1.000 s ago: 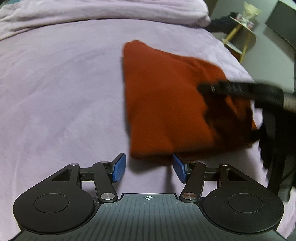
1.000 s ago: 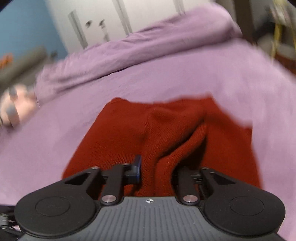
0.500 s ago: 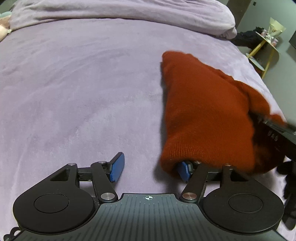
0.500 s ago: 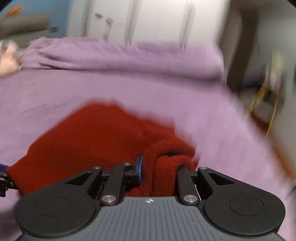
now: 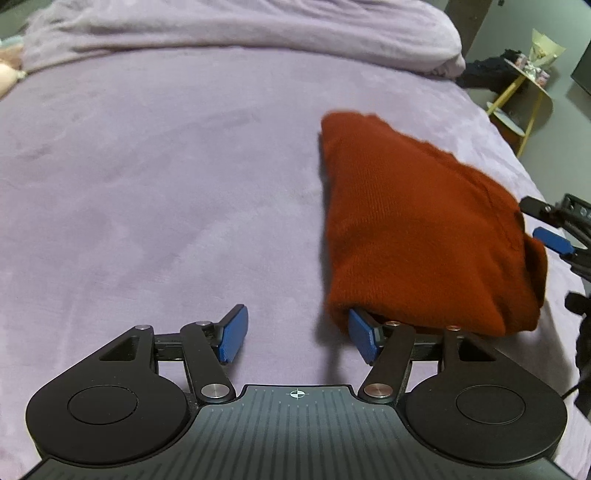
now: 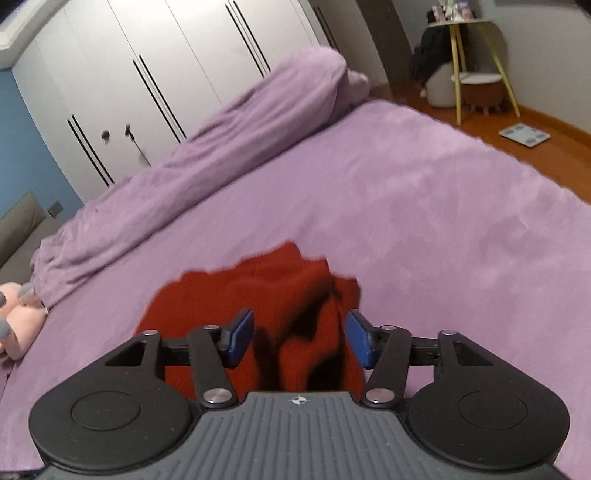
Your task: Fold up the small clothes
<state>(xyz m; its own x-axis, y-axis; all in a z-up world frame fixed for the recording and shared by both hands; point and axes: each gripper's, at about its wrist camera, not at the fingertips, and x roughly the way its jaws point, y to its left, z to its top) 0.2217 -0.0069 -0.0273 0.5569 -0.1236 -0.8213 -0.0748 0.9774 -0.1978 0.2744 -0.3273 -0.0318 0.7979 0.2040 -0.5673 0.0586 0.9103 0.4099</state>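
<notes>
Rust-red knit, folded into a thick bundle, the small garment (image 5: 417, 236) lies on the lilac bedspread (image 5: 166, 192) toward the bed's right edge, well short of the rolled duvet (image 5: 240, 26) that runs along the far edge.

In the left wrist view the left gripper (image 5: 297, 334) sits low over the bedspread with its jaws spread wide and nothing between them. Its right blue pad (image 5: 360, 334) is tucked just under the near left corner of the garment; its left pad rests over bare cloth. At the right border of that view the right gripper (image 5: 554, 236) shows beside the garment's far side, one blue pad visible just clear of the knit.

In the right wrist view the right gripper (image 6: 299, 338) has its jaws apart, and the garment (image 6: 258, 288) lies rumpled below and ahead of them, a raised fold sitting in the gap without either pad pressing it.

A pink soft toy (image 6: 14, 321) lies at the bed's left edge near the end of the duvet. Beyond the bed stand white wardrobe doors (image 6: 147, 74), and a small yellow-legged side table (image 6: 476, 62) stands on the wooden floor.
</notes>
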